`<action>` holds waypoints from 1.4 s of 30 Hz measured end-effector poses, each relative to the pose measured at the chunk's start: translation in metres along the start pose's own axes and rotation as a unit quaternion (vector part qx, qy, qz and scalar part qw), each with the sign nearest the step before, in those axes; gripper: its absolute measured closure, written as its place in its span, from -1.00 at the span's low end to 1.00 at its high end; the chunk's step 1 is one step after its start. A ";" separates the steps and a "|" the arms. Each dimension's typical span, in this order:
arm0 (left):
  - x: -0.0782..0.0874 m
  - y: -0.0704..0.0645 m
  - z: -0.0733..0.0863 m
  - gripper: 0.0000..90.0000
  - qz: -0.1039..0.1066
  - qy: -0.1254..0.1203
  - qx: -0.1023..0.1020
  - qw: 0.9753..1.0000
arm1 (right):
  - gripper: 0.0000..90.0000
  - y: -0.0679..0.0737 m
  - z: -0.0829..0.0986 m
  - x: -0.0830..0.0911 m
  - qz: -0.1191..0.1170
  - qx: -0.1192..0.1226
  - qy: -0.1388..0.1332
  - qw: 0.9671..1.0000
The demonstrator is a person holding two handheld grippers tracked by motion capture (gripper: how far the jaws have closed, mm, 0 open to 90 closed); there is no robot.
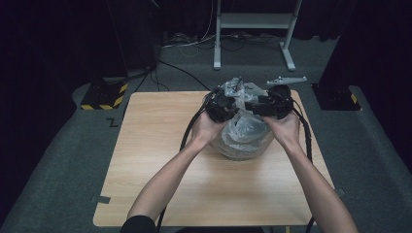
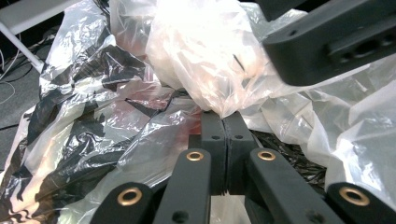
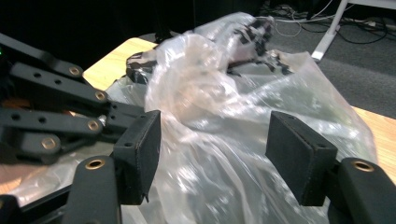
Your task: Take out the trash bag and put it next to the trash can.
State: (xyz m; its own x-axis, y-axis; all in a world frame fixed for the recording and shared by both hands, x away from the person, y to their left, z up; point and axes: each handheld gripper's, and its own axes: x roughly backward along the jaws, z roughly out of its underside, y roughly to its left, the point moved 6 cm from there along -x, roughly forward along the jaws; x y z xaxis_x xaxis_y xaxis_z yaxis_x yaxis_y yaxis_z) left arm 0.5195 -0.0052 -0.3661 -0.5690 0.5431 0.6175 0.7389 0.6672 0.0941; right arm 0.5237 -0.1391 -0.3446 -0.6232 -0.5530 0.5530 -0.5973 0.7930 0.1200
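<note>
1. Clear plastic bag [image 1: 243, 133]: crumpled mound standing on the far half of the wooden table [image 1: 160, 160], toward its right side; the contents cannot be made out.
2. Left gripper [image 2: 223, 122]: at the bag's upper left; jaws pressed together on a fold of bag film, the film bunching just above the tips.
3. Right gripper [image 3: 212, 154]: at the bag's upper right, facing the left gripper; jaws spread wide, a raised hump of film between the pads, neither pad visibly touching it.
4. Progress, by judgement: one hold on the bag's top is made; the second hold is not yet made. Whether the bag is being opened or tied cannot be told.
</note>
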 end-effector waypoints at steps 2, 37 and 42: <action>0.001 0.000 -0.002 0.98 0.000 -0.006 0.004 1.000 | -0.23 -0.003 0.003 0.003 0.001 -0.002 -0.002 1.000; 0.035 0.015 -0.030 1.00 0.014 -0.038 0.019 0.999 | -0.28 -0.062 0.079 0.050 0.064 -0.059 -0.054 0.995; 0.043 0.020 -0.032 1.00 0.023 -0.050 0.030 0.998 | -0.27 -0.073 0.101 0.045 0.066 -0.079 -0.055 0.993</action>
State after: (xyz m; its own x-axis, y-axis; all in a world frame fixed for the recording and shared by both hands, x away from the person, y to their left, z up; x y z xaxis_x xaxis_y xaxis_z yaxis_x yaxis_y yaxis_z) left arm 0.5208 0.0152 -0.3127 -0.5700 0.6208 0.5383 0.7441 0.6678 0.0177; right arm 0.4883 -0.2475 -0.4120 -0.7474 -0.4596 0.4797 -0.4256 0.8857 0.1854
